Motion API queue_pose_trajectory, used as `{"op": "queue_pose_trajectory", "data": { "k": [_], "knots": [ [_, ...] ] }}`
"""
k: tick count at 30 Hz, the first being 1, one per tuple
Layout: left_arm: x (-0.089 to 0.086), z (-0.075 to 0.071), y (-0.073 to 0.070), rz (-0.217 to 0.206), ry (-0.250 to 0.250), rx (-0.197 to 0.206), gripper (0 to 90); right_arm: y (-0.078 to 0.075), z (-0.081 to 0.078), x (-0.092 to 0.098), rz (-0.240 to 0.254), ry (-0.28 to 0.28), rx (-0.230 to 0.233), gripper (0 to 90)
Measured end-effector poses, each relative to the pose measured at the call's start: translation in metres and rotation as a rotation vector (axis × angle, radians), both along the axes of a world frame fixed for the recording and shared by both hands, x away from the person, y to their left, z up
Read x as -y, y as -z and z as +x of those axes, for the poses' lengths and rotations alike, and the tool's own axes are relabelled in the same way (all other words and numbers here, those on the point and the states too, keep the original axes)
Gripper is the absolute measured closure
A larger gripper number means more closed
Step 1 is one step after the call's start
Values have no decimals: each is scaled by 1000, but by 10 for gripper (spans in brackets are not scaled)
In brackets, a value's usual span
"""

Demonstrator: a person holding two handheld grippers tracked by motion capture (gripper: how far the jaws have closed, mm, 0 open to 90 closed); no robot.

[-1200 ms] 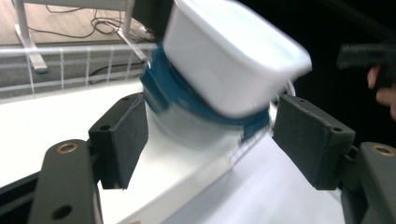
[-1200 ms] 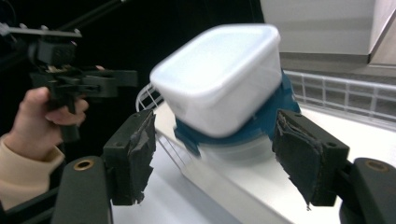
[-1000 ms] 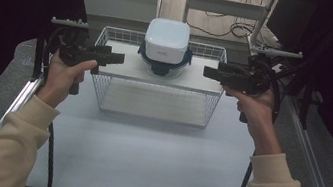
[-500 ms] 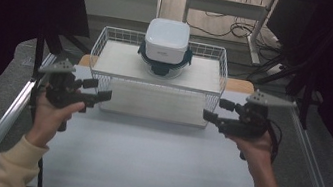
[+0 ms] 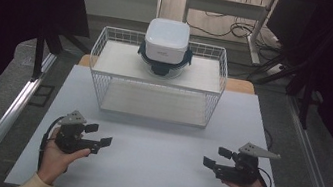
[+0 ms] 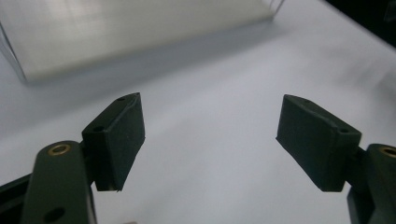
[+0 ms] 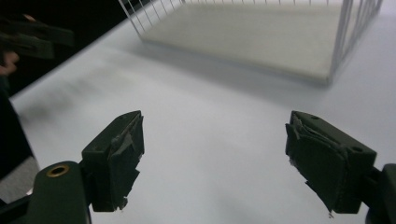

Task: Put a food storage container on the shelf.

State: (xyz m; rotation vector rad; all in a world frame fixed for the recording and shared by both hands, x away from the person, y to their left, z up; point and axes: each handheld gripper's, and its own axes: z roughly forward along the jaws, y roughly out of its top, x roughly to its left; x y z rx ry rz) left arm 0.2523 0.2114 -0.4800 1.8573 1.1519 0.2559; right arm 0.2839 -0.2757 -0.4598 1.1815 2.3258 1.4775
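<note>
While both are sitting low over the desk (image 5: 152, 172), left hand-held gripper (image 5: 99, 134) and right hand-held gripper (image 5: 210, 157) are gaping empty; approaching the lidded container (image 5: 165, 48) on the wire rack (image 5: 156, 79) calls for level, symmetric travel.

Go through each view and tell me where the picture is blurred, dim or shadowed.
High view: sharp on the white table, dark at both sides and behind. Left gripper view: left claw crisp, wire rack beyond soft and washed out, with a shadow band beneath it. Right gripper view: right claw sharp, table smeared, rack soft.

Grey floor (image 5: 9, 114), dark surroundings, cables (image 5: 230, 28) behind the white table (image 5: 152, 172).
</note>
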Motion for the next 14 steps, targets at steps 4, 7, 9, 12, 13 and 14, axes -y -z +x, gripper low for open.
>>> {"op": "queue_pose_trajectory", "data": {
  "k": [4,7,9,12,13,14],
  "knots": [
    [-2,-1,4,7,-23,-1,226,12,-2,-1,-46,12,2,194],
    [1,-2,4,22,-13,11,225,11,-2,-2,-28,21,19,194],
    [2,-2,5,25,-8,10,224,10,-3,-2,-24,20,37,194],
    [2,-1,7,37,-17,13,216,11,-5,-1,-35,27,67,191],
    [2,-1,8,40,-24,14,215,12,-5,0,-34,28,69,188],
    [1,1,9,42,-30,16,213,14,-4,0,-38,24,67,184]
  ]
}}
